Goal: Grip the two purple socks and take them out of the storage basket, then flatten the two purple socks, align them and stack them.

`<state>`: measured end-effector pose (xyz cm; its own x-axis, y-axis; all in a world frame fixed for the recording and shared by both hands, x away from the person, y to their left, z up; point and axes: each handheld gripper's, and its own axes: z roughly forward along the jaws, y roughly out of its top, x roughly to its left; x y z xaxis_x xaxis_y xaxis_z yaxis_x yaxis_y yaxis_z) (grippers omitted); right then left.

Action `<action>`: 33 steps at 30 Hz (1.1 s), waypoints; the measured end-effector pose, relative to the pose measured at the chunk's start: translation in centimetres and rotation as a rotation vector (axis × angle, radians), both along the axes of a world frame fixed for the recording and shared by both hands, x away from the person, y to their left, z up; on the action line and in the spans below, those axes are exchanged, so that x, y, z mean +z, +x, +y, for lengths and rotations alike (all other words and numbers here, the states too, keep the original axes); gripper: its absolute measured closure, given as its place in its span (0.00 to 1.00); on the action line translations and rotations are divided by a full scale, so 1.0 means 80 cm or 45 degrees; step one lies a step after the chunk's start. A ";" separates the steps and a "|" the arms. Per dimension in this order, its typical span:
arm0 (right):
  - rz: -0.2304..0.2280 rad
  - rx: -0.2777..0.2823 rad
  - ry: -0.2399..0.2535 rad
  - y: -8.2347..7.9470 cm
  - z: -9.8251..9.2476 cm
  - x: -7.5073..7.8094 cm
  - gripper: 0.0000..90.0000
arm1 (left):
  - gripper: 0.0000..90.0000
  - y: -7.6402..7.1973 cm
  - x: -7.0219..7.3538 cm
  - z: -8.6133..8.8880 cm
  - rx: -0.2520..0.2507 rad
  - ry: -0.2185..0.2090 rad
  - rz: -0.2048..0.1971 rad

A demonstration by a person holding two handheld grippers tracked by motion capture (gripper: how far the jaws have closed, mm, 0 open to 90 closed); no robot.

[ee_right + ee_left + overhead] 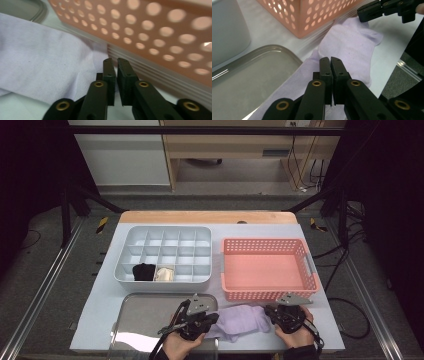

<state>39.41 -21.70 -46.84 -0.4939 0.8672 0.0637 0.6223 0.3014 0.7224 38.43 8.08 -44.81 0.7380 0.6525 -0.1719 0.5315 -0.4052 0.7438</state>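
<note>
High view: left gripper (215, 318) low at near edge of surface (102, 320), jaws pointing right, tips on left end of lavender sock (242, 319). Right gripper (268, 313) opposite, jaws pointing left, tips at right end of same sock. Each held in a hand entering from bottom edge.

Left gripper view: left gripper (330, 58) with jaws brought together, hairline gap only, tips pressed into sock (352, 42) at a raised fold of cloth, reads as pinching it. Right gripper (364, 11) visible farther off at top right, tips at far end of sock.

Right gripper view: right gripper (114, 60) with jaws narrow, slim gap between them, tips at sock (37, 57) edge; cannot tell whether cloth is caught between them.

Sock lying flat on surface, stretched between both grippers, left end overlapping right rim of metal tray (145, 315), which sits at near left. Tray (262, 75) bare and reflective. Pink perforated basket (265, 241) just behind sock, at right; perforated wall (162, 37) close behind right gripper tips, sock close to its base, contact unclear. Grey divided box (167, 229) behind tray, left of basket, just beside it. Two compartments in near row of box filled: black bundle (144, 271) and cream bundle (165, 274), side by side.
</note>
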 end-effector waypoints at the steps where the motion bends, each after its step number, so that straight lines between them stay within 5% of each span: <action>1: 0.002 0.001 0.005 0.000 0.002 0.000 0.89 | 0.94 0.001 -0.004 0.000 0.015 0.005 0.004; 5: -0.031 -0.007 0.073 -0.004 0.000 0.005 0.84 | 0.81 0.002 -0.010 0.002 0.061 0.017 -0.011; 11: -0.018 -0.028 0.070 -0.009 -0.006 -0.001 0.80 | 0.70 0.002 -0.014 0.002 0.073 -0.007 -0.017; 21: 0.041 -0.021 0.056 -0.004 -0.004 -0.014 0.87 | 0.95 0.001 -0.025 -0.010 0.070 0.050 -0.018; 25: 0.031 -0.017 0.042 -0.005 -0.002 -0.012 0.97 | 0.97 0.000 -0.025 -0.012 0.062 0.049 -0.021; 33: -0.043 -0.015 0.092 -0.017 -0.007 0.012 0.99 | 0.97 -0.009 -0.004 -0.003 0.002 -0.027 -0.028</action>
<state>38.06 -22.28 -45.87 -0.4869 0.8665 0.1098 0.6006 0.2408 0.7624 37.70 7.84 -45.15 0.7407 0.6502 -0.1692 0.5155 -0.3885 0.7637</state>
